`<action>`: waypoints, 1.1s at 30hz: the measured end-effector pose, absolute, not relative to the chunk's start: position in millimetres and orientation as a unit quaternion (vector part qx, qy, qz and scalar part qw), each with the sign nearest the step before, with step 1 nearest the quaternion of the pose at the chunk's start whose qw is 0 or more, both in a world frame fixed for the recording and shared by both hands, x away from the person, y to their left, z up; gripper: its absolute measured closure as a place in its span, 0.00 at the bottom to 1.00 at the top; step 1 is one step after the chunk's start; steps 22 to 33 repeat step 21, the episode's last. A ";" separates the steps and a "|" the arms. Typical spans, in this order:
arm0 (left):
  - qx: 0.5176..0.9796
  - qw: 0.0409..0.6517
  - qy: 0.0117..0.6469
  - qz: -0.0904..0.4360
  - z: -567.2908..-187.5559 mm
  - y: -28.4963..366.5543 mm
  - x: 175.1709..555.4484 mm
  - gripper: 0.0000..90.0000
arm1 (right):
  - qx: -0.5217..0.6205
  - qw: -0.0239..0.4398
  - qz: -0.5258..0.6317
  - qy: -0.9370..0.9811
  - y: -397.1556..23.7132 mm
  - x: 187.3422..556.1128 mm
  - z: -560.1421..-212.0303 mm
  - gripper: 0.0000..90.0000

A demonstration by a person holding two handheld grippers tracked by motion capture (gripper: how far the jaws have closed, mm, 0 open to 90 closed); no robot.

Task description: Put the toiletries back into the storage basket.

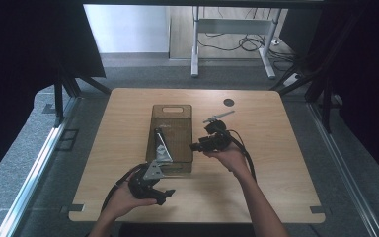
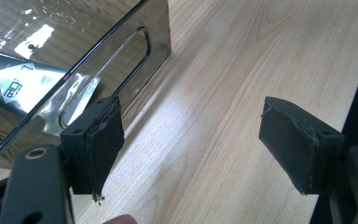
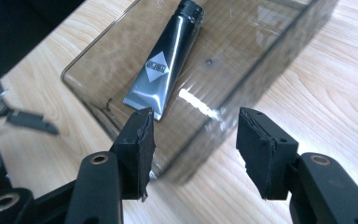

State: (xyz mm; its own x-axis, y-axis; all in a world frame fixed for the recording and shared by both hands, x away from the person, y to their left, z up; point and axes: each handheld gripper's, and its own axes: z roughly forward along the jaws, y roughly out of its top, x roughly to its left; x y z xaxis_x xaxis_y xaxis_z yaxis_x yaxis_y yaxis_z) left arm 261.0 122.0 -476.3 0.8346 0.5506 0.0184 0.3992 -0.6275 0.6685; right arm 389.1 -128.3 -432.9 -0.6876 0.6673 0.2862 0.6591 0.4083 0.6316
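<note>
tube [image 3: 165, 65] lies in the smoky tray [image 1: 171, 112], mid frame in the high view. my right gripper [image 3: 193, 149] hangs released at the tray's right wall, nothing between jaws. left gripper [image 2: 193, 144] released too, by the near end. approach step, i judge; next, reach over the wall and straddle the tube.

- Tube [image 3: 165, 63] lies in tray [image 3: 242, 95], ahead of right gripper [image 3: 193, 151] jaws.
- Tray end w/ handle slot just left-fwd of left gripper [image 2: 200, 144] jaws; bare table [image 2: 223, 93] betw. them.
</note>
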 end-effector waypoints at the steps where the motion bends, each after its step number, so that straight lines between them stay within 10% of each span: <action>1: 0.895 0.338 0.267 0.112 -477.0 122.0 261.5 0.24 | 0.396 0.005 0.380 0.836 -134.9 385.4 -434.4 0.52; 33: 0.899 0.320 0.280 0.108 -485.2 121.4 264.4 0.24 | 0.408 0.062 0.420 0.808 -215.2 341.6 -469.2 0.50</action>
